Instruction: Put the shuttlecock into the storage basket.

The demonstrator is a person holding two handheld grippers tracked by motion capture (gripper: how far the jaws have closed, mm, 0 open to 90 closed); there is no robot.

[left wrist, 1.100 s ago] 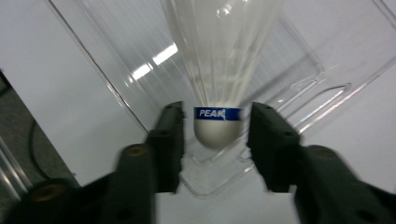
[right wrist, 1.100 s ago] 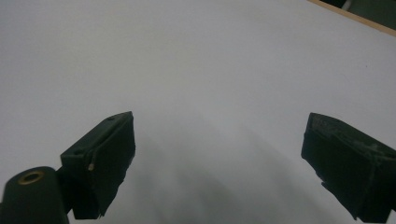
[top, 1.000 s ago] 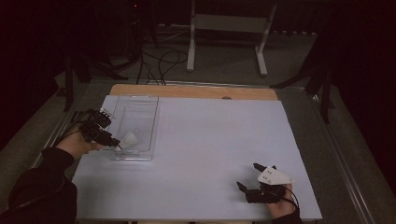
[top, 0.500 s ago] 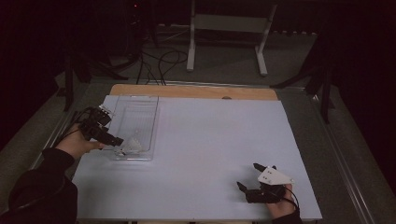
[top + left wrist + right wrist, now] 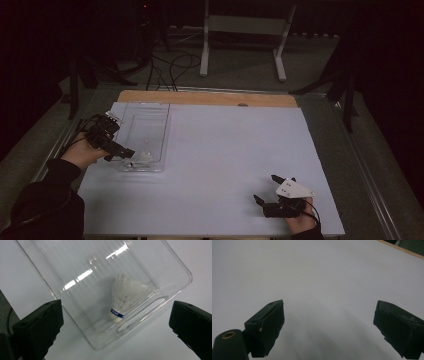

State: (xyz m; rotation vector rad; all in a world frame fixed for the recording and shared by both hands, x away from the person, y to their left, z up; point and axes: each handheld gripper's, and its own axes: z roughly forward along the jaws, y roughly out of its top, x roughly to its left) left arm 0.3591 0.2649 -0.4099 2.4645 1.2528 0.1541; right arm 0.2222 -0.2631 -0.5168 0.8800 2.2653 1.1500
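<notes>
A big white sheet [image 5: 225, 165] covers the table, and a strip of brown wood [image 5: 210, 98] shows along its far edge.

On the left side of the sheet sits a clear plastic box [image 5: 142, 135] with no lid. It is long, and it runs from near to far. Inside it, at the near end, lies a white shuttlecock [image 5: 143, 157]. In the left gripper view the shuttlecock [image 5: 126, 300] rests close to a corner of the box [image 5: 175, 270], with its round cork tip pointing toward the camera. A blue band goes around the tip.

The left gripper [image 5: 121, 151] is held by the person's left hand [image 5: 85, 152] at the near left edge of the box. Its jaws are wide apart and nothing is between them. In its own view the two black jaws stand far to each side, with the near end of the box between and beyond them.

The right gripper [image 5: 267, 189] is at the near right part of the sheet, well apart from the box. A hand [image 5: 300, 220] holds it low over the sheet. Its jaws are spread wide too, and they hold nothing. Its own view looks across bare white sheet [image 5: 324, 277].

Past the table, on the far floor, stand a white metal frame [image 5: 245, 35] and some black cables [image 5: 170, 62].
</notes>
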